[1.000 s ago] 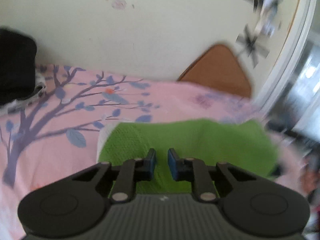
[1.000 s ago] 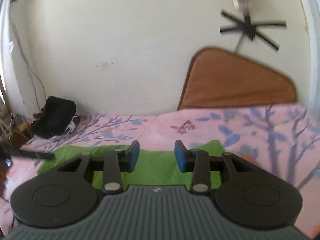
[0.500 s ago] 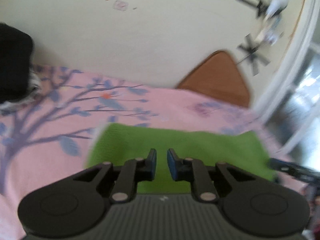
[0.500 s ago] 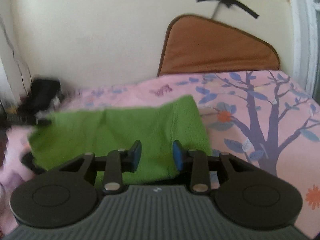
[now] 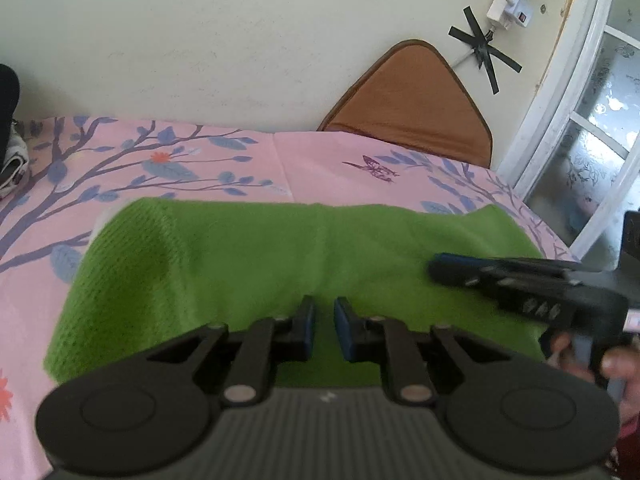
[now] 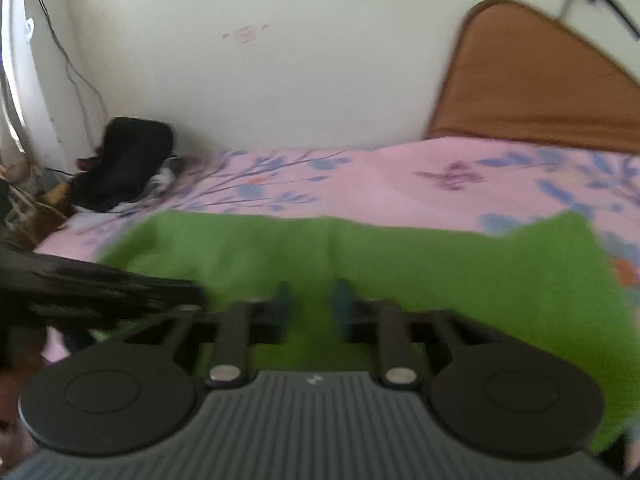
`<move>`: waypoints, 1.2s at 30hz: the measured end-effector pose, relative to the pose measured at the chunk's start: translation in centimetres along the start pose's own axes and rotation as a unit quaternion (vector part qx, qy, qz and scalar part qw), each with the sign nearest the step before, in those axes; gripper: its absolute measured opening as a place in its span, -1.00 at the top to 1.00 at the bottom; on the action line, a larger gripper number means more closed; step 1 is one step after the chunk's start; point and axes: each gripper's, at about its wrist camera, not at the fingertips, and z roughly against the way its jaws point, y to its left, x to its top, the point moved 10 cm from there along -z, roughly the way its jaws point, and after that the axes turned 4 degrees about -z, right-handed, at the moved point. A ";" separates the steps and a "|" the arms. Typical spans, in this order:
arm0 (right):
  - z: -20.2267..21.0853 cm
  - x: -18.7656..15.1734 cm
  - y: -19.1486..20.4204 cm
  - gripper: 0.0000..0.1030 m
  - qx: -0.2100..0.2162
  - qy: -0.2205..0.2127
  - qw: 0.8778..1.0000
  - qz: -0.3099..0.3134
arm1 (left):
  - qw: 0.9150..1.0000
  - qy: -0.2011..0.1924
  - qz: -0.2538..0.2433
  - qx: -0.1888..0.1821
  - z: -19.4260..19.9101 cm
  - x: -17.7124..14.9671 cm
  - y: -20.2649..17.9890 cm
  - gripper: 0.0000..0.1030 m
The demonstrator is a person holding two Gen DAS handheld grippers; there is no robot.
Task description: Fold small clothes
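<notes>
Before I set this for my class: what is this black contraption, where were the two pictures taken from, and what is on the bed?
A person holds a pair of tongs in each hand, each with a camera looking along its fingers. One picture is from the left tongs, nearly shut; the other from the right tongs, which are closing. Both hang over a green cloth lying on a pink flowered bedsheet. Whether either pinches it, I cannot tell.
</notes>
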 end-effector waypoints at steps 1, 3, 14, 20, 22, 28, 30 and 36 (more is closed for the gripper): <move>0.7 0.0 -1.4 0.83 -0.006 -0.005 1.000 -0.009 | 1.000 -0.007 0.001 -0.003 0.1 -0.2 0.1 0.74; 2.6 -0.3 -4.2 0.97 -0.028 -0.016 0.999 -0.041 | 1.000 -0.020 0.004 -0.009 0.3 -0.5 0.2 0.74; 12.4 -1.5 -12.4 0.08 -0.019 -0.067 0.960 -0.270 | 0.995 -0.005 0.044 -0.091 1.0 2.6 -2.0 0.75; 10.5 -4.2 -12.9 0.06 -0.011 0.007 0.952 -0.305 | 0.986 0.048 0.078 -0.140 -2.2 1.6 -3.6 0.75; 9.8 -3.9 -12.7 0.06 0.002 0.007 0.951 -0.310 | 0.986 0.055 0.084 -0.134 -3.4 0.8 -3.3 0.84; 7.1 -3.3 -11.0 0.44 0.072 0.020 0.926 -0.371 | 0.976 0.057 0.130 -0.167 -4.0 0.6 -2.0 0.89; 7.6 -1.7 -9.4 0.46 0.118 0.006 0.917 -0.381 | 0.979 0.055 0.119 -0.158 -3.9 0.7 -2.3 0.89; 8.5 5.0 0.3 0.47 0.178 -0.011 0.952 -0.250 | 0.982 0.045 0.109 -0.145 -2.6 0.8 -2.4 0.85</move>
